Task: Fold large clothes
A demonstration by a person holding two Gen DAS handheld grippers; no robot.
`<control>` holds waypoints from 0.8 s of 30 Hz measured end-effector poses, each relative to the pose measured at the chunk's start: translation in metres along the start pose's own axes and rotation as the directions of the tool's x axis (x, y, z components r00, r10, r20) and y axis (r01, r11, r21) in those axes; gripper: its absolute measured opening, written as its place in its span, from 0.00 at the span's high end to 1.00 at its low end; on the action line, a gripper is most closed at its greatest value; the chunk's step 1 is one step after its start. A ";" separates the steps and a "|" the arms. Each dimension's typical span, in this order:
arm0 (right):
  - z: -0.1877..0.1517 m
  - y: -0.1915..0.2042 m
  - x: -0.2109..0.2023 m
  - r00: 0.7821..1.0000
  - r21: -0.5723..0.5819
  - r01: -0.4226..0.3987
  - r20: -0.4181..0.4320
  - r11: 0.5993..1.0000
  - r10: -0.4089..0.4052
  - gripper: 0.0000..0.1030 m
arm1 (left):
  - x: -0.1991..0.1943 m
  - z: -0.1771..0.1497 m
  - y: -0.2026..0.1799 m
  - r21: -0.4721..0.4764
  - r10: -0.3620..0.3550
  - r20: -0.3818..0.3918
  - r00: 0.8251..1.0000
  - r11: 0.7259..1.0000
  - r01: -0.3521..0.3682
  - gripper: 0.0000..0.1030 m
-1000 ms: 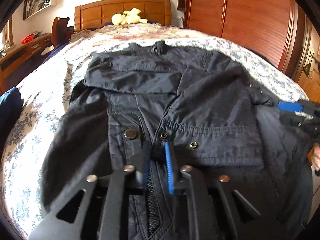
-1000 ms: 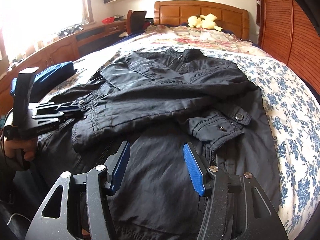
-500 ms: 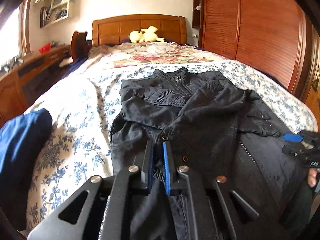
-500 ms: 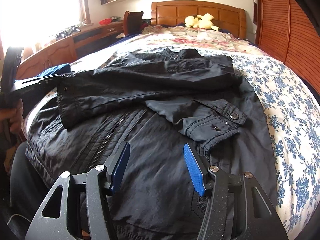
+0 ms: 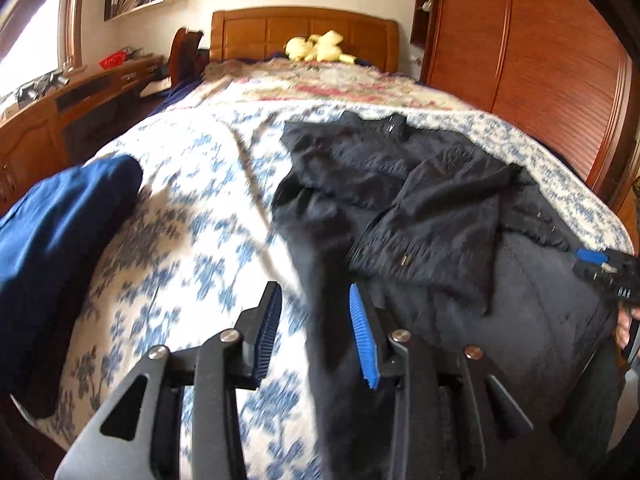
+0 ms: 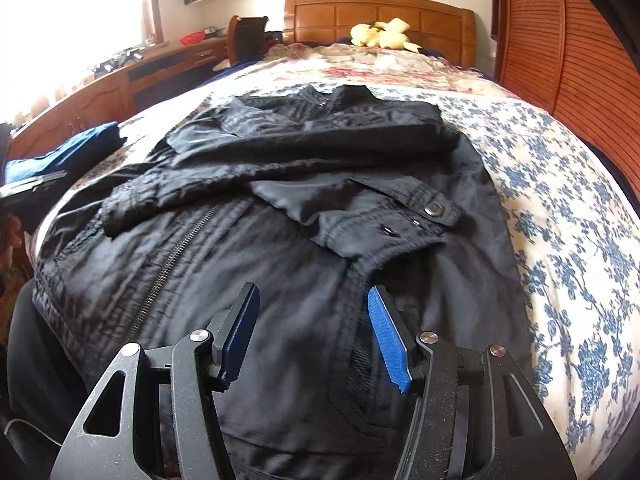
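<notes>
1. Readable writing: on the black body of the right gripper [image 5: 592,258], at the right edge of the left wrist view, small white letters show that look like "DAE"; they are too small to be sure of. Nothing legible shows on the jacket.
2. The black jacket [image 6: 304,216] lies on the bed [image 6: 568,208], across the blue-flowered white bedspread, collar toward the headboard [image 6: 380,12]. Both sleeves are folded across the chest; the snap-buttoned cuff [image 6: 420,216] sits right of centre in the right wrist view, beside the front zipper [image 6: 176,252].
3. The left gripper [image 5: 314,334] hangs over the jacket's left edge with its fingers apart, nothing between them; the view is motion-blurred.
4. The right gripper's blue pads [image 6: 386,340] stand wide apart above the jacket's lower front, holding nothing.
5. Around it: a folded blue garment [image 5: 60,240] lies on the bed at the left of the left wrist view, well apart from the jacket. A yellow plush toy [image 5: 316,46] rests against the headboard, and a wooden wardrobe [image 5: 540,60] fills the upper right.
</notes>
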State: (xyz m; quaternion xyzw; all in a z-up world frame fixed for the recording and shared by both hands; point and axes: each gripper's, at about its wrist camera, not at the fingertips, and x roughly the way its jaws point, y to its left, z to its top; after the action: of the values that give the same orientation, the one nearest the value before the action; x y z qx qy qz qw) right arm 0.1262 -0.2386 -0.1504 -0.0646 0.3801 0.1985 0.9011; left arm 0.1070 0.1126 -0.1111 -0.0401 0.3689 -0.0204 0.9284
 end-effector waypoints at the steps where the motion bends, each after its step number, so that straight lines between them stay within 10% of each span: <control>1: -0.002 -0.003 0.000 1.000 0.004 0.007 -0.003 1.000 -0.007 0.44 | 0.001 -0.005 0.002 -0.002 0.003 -0.014 1.000 1.000 -0.003 0.67; 24: -0.023 -0.060 -0.014 0.988 0.060 0.147 -0.053 0.987 -0.144 0.42 | 0.029 -0.036 0.016 0.000 0.069 -0.104 0.992 0.998 -0.069 0.43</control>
State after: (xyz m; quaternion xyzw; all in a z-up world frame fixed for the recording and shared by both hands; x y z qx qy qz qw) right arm 0.1268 -0.3038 -0.1585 -0.0681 0.4024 0.1182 0.9052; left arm 0.1041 0.1244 -0.1584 -0.0278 0.4180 0.0104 0.9079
